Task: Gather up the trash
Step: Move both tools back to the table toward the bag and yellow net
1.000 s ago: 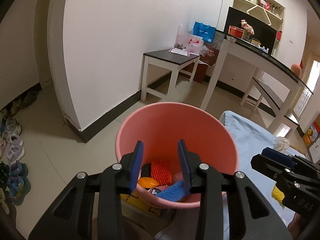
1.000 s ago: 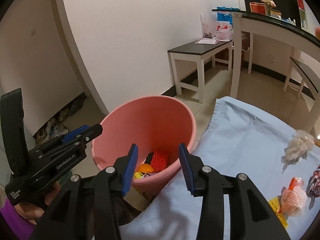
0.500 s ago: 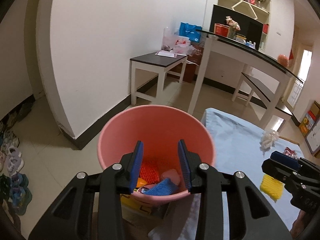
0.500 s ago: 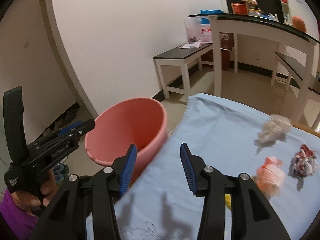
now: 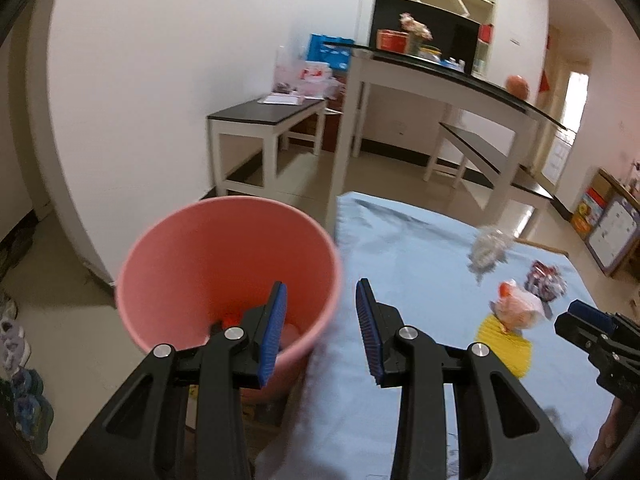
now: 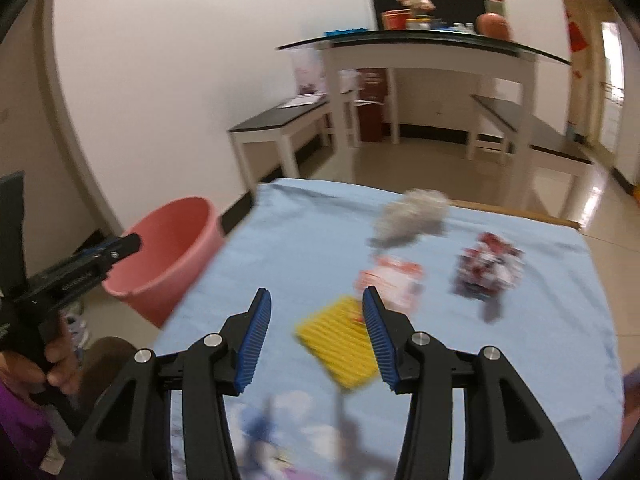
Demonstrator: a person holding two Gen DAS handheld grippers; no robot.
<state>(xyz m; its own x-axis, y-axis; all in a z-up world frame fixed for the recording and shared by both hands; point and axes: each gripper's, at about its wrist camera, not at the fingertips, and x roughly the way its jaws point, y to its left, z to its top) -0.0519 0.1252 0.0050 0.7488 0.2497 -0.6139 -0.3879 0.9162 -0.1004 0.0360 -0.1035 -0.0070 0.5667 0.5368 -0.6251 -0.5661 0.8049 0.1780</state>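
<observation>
A pink bucket (image 5: 224, 256) (image 6: 168, 248) stands on the floor at the left edge of a table covered with a light blue cloth (image 5: 400, 272) (image 6: 304, 248); some trash shows inside it. On the cloth lie a yellow ridged piece (image 6: 340, 340) (image 5: 506, 344), an orange-white wrapper (image 6: 390, 284) (image 5: 518, 308), a red-white crumpled wrapper (image 6: 486, 268) (image 5: 544, 280) and a grey-white wad (image 6: 412, 216) (image 5: 488, 248). My left gripper (image 5: 320, 332) is open and empty over the bucket's right rim. My right gripper (image 6: 316, 332) is open and empty just above the yellow piece.
A low dark-topped bench (image 5: 268, 120) stands by the white wall. A tall white table with a black top (image 5: 440, 76) holds clutter, with another bench (image 6: 532, 128) beside it. Shoes (image 5: 16, 360) lie on the floor at the far left.
Both grippers have swung right, away from the bucket toward the cloth. The right gripper now hangs over the yellow piece; the left has shifted to the bucket's right rim. Both stay open.
</observation>
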